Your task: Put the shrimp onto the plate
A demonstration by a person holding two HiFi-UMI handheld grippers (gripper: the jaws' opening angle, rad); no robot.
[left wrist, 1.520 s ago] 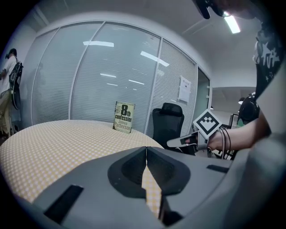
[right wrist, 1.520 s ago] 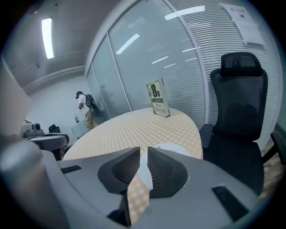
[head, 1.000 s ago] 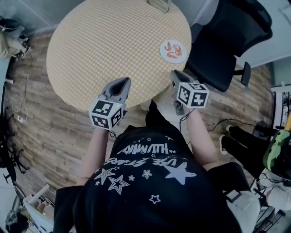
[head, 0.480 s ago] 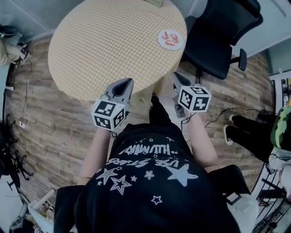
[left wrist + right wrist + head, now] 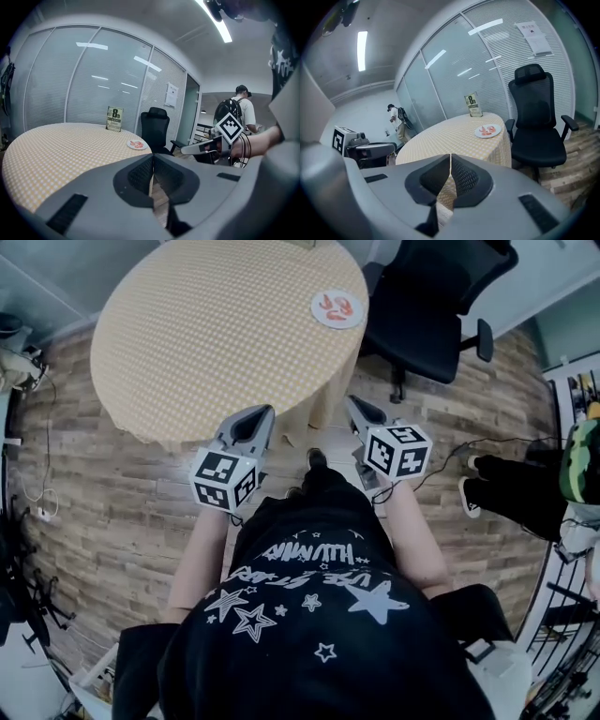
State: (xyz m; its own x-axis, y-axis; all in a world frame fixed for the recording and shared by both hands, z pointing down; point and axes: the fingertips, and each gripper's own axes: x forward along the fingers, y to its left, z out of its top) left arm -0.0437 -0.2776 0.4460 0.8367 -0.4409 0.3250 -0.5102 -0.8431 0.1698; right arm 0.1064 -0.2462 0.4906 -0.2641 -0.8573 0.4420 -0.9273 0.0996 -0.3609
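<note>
The closed, empty left gripper (image 5: 256,416) and right gripper (image 5: 357,409) are drawn back. Shrimp (image 5: 336,305) are left on the plate (image 5: 318,313) at 1 o'clock; task likely done.

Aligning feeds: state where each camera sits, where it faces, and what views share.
Head view: on the head, steeply down at table, both forearms, left gripper, right gripper.
Left gripper view: on left gripper, along shut jaws across the table; right gripper at right.
Right gripper view: on right gripper, along shut jaws toward the table; left gripper at left.
Shared: plate holding shrimp, black chair.
</note>
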